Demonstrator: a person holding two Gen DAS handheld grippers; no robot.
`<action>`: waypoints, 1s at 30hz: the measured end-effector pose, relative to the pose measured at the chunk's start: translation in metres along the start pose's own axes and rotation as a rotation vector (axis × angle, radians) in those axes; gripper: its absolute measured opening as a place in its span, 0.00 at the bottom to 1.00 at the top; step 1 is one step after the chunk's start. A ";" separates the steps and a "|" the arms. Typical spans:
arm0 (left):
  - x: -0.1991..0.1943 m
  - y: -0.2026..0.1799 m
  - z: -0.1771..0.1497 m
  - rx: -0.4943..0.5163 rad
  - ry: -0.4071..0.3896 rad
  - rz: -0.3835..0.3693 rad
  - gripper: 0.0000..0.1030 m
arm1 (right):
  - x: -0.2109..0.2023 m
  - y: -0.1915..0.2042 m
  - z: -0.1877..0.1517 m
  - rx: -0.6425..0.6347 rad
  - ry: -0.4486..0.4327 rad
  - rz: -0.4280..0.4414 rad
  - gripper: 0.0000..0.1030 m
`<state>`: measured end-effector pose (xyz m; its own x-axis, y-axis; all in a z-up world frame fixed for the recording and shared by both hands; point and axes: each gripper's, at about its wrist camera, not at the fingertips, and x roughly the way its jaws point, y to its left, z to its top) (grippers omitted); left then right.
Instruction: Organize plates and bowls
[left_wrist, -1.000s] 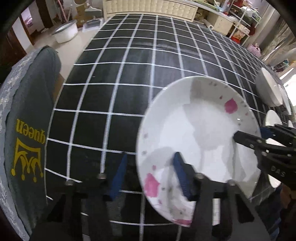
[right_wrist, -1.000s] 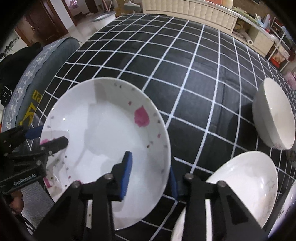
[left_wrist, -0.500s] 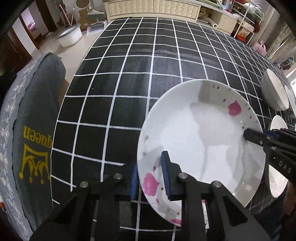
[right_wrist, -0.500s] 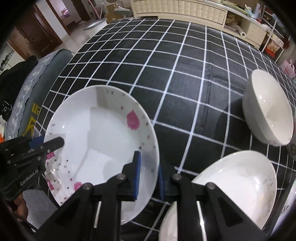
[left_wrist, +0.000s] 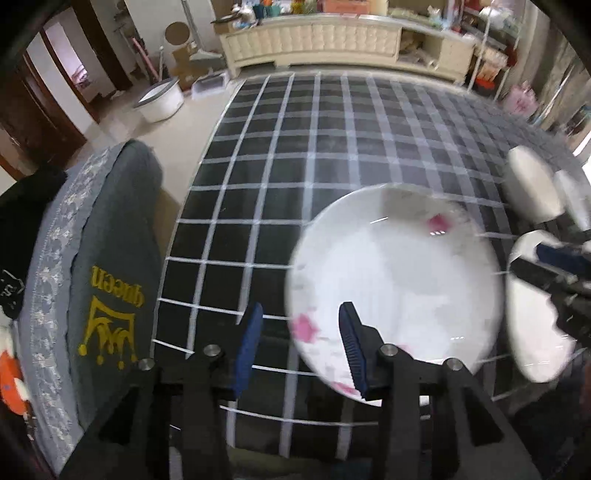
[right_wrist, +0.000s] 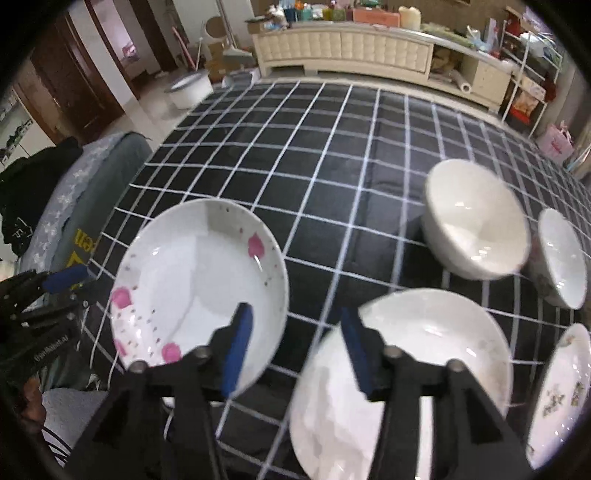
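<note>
Your left gripper and right gripper are both opening, jaws apart, nothing pinched. The pink-flowered plate lies flat on the checked cloth between them. A plain plate and two bowls sit to its right.

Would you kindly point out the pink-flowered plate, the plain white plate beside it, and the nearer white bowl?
pink-flowered plate (right_wrist: 192, 280): right wrist view, on its bare white centre.
plain white plate (right_wrist: 436, 332): right wrist view, on its inner surface.
nearer white bowl (right_wrist: 472, 218): right wrist view, on its inside wall.
</note>
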<state>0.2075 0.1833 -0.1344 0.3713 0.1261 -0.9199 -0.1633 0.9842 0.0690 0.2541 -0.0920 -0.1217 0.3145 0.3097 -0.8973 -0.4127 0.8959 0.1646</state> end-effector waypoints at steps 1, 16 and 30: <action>-0.011 -0.007 0.001 -0.007 -0.018 -0.031 0.48 | -0.007 -0.006 0.001 0.007 -0.007 -0.005 0.61; -0.019 -0.132 -0.021 0.033 0.048 -0.179 0.81 | -0.053 -0.097 -0.047 0.110 0.015 -0.111 0.75; 0.025 -0.175 -0.035 0.040 0.166 -0.187 0.80 | -0.014 -0.132 -0.060 0.143 0.103 -0.085 0.75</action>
<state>0.2132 0.0096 -0.1827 0.2359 -0.0780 -0.9686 -0.0682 0.9930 -0.0966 0.2529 -0.2335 -0.1557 0.2508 0.2029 -0.9465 -0.2606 0.9558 0.1359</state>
